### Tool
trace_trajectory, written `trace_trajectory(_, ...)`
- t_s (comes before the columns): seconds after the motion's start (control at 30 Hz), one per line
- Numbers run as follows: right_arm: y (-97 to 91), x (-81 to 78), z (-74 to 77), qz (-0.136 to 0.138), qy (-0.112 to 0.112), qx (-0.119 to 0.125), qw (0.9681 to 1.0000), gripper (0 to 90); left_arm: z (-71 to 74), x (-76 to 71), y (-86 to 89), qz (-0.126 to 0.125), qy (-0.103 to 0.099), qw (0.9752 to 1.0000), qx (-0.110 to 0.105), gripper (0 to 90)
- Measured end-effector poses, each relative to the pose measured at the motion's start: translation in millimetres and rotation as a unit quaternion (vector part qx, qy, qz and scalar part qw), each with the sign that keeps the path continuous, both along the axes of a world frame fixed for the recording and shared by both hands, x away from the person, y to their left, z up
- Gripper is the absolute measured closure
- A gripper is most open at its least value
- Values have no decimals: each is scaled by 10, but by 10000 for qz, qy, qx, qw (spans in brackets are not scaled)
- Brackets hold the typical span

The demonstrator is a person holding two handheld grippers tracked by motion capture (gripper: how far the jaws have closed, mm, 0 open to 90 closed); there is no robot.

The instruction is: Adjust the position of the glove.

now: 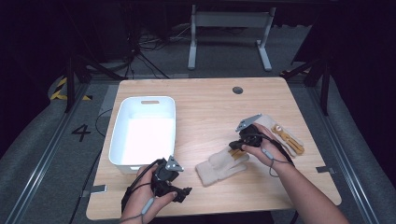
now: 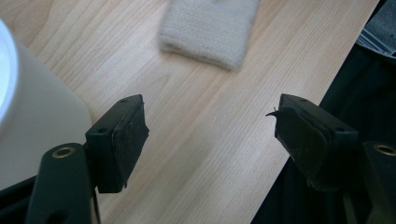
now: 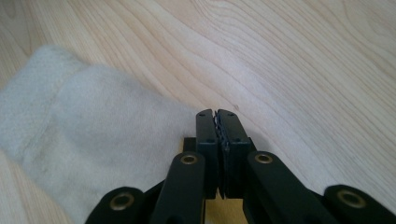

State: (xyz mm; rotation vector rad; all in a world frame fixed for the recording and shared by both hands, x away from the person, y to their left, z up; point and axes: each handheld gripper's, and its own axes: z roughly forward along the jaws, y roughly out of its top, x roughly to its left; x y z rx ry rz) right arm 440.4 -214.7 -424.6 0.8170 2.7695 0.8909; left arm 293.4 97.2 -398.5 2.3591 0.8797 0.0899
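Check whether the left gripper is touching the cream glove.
Apart. In the left gripper view the open left gripper has bare table between its jaws, and the cream glove lies farther off.

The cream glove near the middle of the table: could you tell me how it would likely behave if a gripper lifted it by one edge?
The cream glove looks like soft knit lying flat on the table, so it would probably droop limply. It seems light for its size. Its fuzzy surface should grip well rather than slip.

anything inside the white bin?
The white bin looks empty: bare white floor in the high view. The strip just behind its near wall is hidden.
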Motion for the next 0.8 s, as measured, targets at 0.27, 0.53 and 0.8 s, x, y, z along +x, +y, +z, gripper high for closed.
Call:
trace_trajectory(0.27, 115, 57, -73, 107, -23, -136, 9998, 889, -24, -42, 22, 21, -8, 10000, 61, 256)
trace_trajectory(0.53, 80, 39, -99, 94, 101, -288, 9995, 893, -24, -12, -24, -47, -46, 9999, 78, 255)
trace_trajectory(0.8, -98, -61, -101, -64, 206, -323, 9992, 895, -6, 82, -154, -272, -55, 9996, 56, 255)
